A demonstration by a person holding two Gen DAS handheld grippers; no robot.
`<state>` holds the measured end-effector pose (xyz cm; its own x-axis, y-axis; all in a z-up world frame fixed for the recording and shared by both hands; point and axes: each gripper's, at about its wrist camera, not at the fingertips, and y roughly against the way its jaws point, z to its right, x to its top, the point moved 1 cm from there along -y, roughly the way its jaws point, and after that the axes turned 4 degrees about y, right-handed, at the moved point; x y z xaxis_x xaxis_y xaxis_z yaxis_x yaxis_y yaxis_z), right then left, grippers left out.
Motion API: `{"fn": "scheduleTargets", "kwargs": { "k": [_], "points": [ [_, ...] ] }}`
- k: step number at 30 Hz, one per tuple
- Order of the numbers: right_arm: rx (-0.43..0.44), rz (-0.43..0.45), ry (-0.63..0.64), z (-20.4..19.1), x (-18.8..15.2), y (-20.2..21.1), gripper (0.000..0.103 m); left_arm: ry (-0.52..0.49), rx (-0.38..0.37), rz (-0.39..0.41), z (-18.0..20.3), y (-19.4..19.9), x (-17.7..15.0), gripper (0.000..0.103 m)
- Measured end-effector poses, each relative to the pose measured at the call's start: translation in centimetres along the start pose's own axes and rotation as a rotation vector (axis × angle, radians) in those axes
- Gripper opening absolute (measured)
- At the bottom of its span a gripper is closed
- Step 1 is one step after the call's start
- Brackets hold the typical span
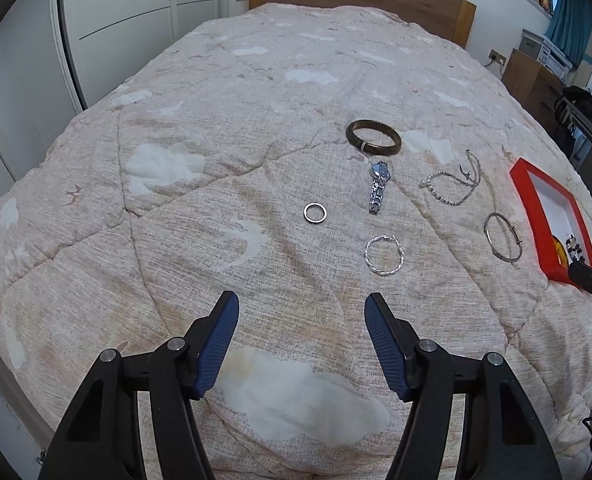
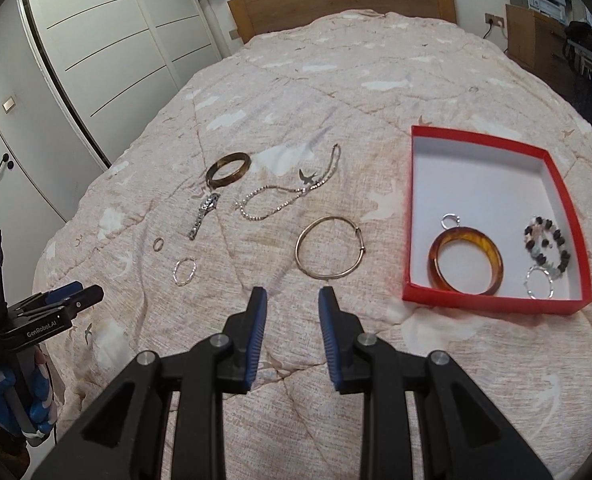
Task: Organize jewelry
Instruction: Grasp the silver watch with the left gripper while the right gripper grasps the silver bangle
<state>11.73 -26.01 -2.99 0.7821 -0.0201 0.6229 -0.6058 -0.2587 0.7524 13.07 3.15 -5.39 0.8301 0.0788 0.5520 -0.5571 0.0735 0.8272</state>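
The red cardboard box (image 2: 496, 302) holds 4 pieces; 6 lie loose on the beige quilt (image 2: 336, 80). Left gripper (image 1: 302, 312) and right gripper (image 2: 292, 308) gape empty.

Your bed's cloud-print quilt (image 2: 336, 92) carries the red box (image 2: 492, 303) at three o'clock, the thin bangle (image 2: 330, 247) at centre, the chain necklace (image 2: 284, 196) at twelve, and toward ten the brown bangle (image 2: 228, 169), watch (image 2: 204, 214), small ring (image 2: 158, 244) and twisted hoop (image 2: 185, 271).
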Motion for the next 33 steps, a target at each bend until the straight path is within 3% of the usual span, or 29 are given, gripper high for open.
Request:
{"fn": "scheduleTargets", "kwargs": {
  "k": [8,15,25,33],
  "points": [
    [0.002,-0.030,-0.027,0.6,-0.2,-2.7,0.026,-0.028,-0.020,-0.026,1.0,-1.7,0.7,0.064],
    [0.009,-0.033,-0.024,1.4,1.3,-4.4,0.026,-0.047,-0.061,-0.027,2.5,-3.3,3.3,0.060],
    [0.069,-0.085,0.023,0.9,3.2,-8.8,0.026,-0.087,-0.100,-0.041,5.1,-7.4,7.4,0.048],
    [0.112,-0.136,0.021,1.7,2.9,-12.1,0.026,-0.102,-0.122,-0.099,7.0,-11.6,8.6,0.038]
  ]
}}
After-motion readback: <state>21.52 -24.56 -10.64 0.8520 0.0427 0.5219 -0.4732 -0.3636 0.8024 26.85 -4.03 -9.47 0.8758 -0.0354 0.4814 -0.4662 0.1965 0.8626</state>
